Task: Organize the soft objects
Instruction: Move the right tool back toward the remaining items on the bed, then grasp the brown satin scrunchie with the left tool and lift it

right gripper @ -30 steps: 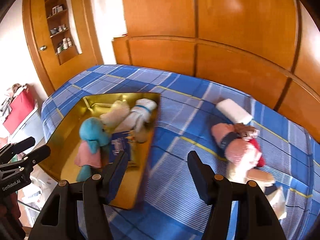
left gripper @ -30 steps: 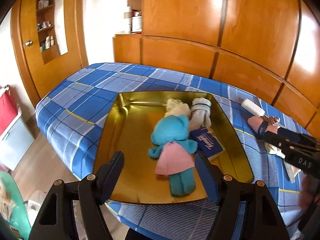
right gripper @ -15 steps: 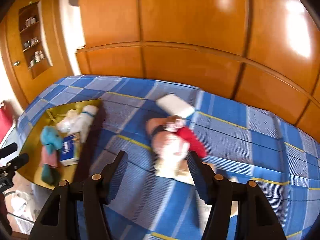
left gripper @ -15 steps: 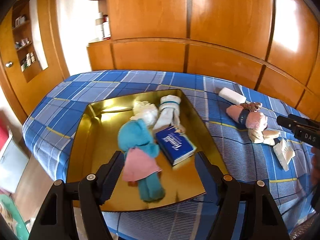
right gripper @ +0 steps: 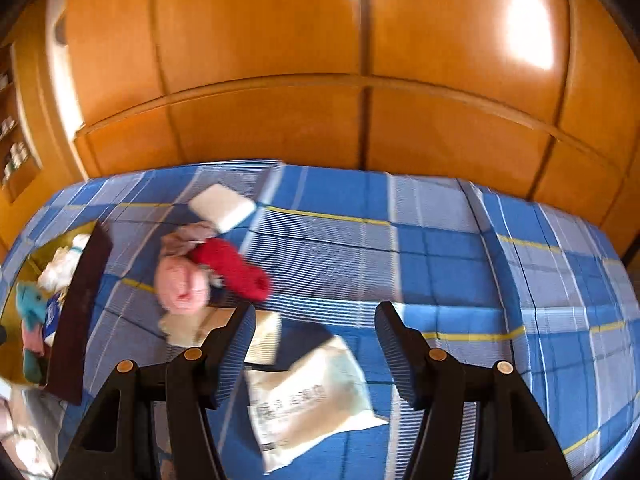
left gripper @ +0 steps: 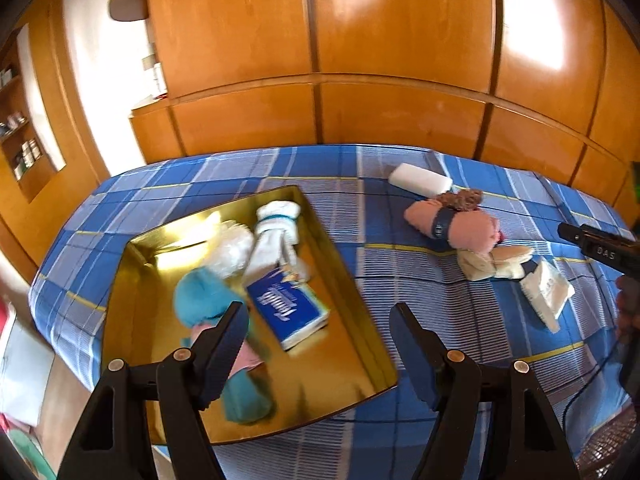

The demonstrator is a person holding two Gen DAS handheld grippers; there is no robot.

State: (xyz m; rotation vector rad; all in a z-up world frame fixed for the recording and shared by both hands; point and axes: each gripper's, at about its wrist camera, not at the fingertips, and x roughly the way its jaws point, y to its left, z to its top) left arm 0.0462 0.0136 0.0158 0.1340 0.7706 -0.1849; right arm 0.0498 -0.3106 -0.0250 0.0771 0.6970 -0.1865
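A gold tray (left gripper: 356, 332) on the blue plaid bed holds a teal plush in a pink dress (left gripper: 200, 300), a blue tissue pack (left gripper: 286, 308), a white rolled sock (left gripper: 274, 236) and a fluffy white item (left gripper: 230, 246). My left gripper (left gripper: 320, 340) is open and empty above the tray's right rim. On the bedspread lie a pink roll with a dark band (left gripper: 460, 226), a white block (left gripper: 420, 180), beige pieces (left gripper: 492, 262) and a white packet (right gripper: 308, 396). My right gripper (right gripper: 316, 340) is open and empty just above the packet. A red sock (right gripper: 232, 266) lies beside the pink roll (right gripper: 182, 286).
A wooden wardrobe wall (left gripper: 400, 60) runs behind the bed. An alcove with shelves (left gripper: 20, 148) is at the left. The bed's front edge drops to the floor at the lower left. Open plaid bedspread (right gripper: 500, 280) extends to the right of the objects.
Both grippers have swung to the right. The left view now centres on the tray's right rim; the right gripper has come over the white packet, past the pink roll.
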